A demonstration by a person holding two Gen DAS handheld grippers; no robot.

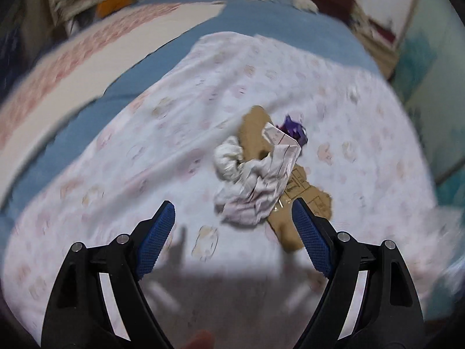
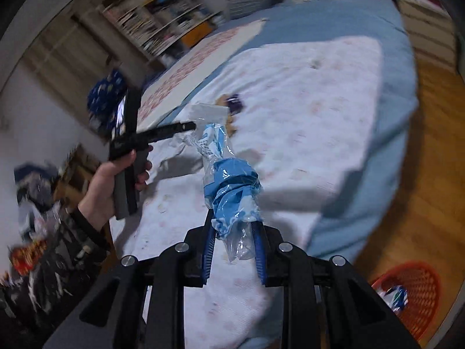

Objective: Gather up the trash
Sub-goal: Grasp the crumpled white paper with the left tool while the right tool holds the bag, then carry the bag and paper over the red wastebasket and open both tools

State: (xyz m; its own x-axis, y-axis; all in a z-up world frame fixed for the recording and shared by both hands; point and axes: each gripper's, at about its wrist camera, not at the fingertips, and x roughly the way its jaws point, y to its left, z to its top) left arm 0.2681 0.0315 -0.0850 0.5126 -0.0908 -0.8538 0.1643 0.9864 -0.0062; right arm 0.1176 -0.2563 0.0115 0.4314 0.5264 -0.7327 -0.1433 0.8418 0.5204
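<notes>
Our right hand-held gripper [image 2: 234,232] is clenched on a crumpled blue-and-clear plastic wrapper [image 2: 229,186], the pads pinching it near its lower end — the rest sticks out forward past the fingertips, over the bed [image 2: 319,93]. The wrapper's long axis runs along the line of the fingers, its free end pointing up and slightly left in the right wrist view, toward the pile; a short clear tail hangs back between the jaws. Our left hand-held gripper [image 1: 232,212] is released, jaws standing wide with nothing between them, hovering above the white printed bedcover [image 1: 145,145] just short of the trash pile [image 1: 255,174]: crumpled white paper [image 1: 247,192] lying on a strip of brown cardboard [image 1: 284,224], with a purple scrap [image 1: 292,128] at the far end. The cardboard's long axis runs diagonally, from near the right finger away toward the upper left. Down at the lower right of the right wrist view stands the red basket [image 2: 418,296] on the wooden floor [image 2: 421,174], already holding some wrapper. We judge the step in hand is carrying the wrapper to that basket; to do it well we should keep the pinch firm, since the plastic looks slippery, bring the free end over the basket's mouth first, and open only once above it. The left should close on the bulk of the paper, not on the flat cardboard beneath.
</notes>
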